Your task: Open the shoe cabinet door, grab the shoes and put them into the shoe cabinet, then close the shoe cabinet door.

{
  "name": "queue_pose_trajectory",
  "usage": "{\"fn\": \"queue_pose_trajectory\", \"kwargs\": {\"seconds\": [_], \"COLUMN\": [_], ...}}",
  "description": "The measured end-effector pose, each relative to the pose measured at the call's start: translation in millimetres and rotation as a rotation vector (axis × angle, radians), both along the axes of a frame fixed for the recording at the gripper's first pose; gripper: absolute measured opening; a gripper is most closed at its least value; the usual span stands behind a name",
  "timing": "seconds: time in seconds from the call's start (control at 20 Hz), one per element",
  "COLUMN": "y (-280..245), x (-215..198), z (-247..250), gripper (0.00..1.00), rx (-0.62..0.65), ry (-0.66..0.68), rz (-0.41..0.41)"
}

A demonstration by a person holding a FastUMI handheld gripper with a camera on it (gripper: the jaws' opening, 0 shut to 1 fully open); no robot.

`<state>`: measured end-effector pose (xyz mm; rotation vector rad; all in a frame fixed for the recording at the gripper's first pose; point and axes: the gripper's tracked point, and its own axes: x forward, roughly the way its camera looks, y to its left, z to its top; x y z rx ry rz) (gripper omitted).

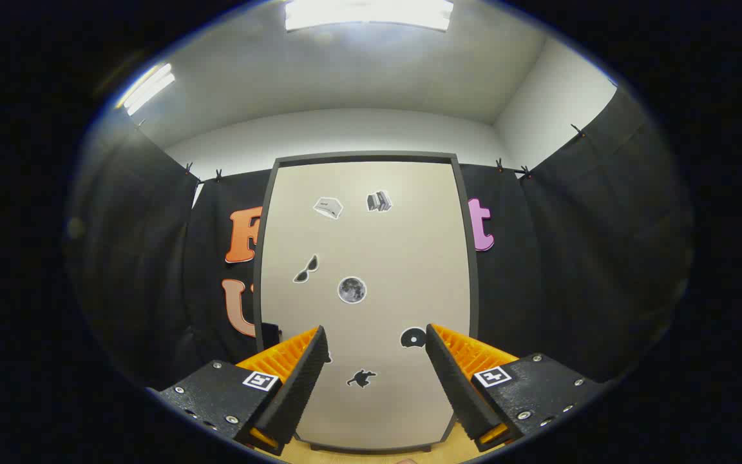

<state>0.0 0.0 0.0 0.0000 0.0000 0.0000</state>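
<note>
Gripper view faces the shoe cabinet door (pixel 371 258), a closed beige panel in a dark frame, straight ahead at twelve o'clock beyond the fingers. Small stickers (pixel 351 290) dot its face. The gripper (pixel 377 364) hangs apart from it, fingers spread wide with nothing between them. Black cloth (pixel 570 270) flanks the cabinet at three and nine o'clock.

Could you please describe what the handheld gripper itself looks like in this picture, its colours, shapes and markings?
The gripper has two wedge-shaped fingers with ribbed orange bodies and black, finely textured inner pads. Each sits on a black angular mount fastened with small silver screws, and each mount carries a square black-and-white marker tag. The fingers are apart, with nothing between them, facing the beige shoe cabinet door.
</note>
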Motion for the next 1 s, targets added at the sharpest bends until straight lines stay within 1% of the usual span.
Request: {"fn": "queue_pose_trajectory", "kwargs": {"seconds": [0.35, 0.45, 0.65, 0.85, 1.0], "y": [20.0, 23.5, 26.1, 23.7, 29.7], "x": [4.3, 4.8, 6.6, 8.2, 9.8], "z": [-15.0, -17.4, -5.4, -0.9, -7.5], "gripper": [0.94, 0.95, 0.95, 0.95, 0.95], "rx": [-0.01, -0.014, -0.015, 0.016, 0.058], "ry": [0.063, 0.082, 0.071, 0.056, 0.071], "rz": [-0.025, -0.018, 0.045, 0.118, 0.181]}}
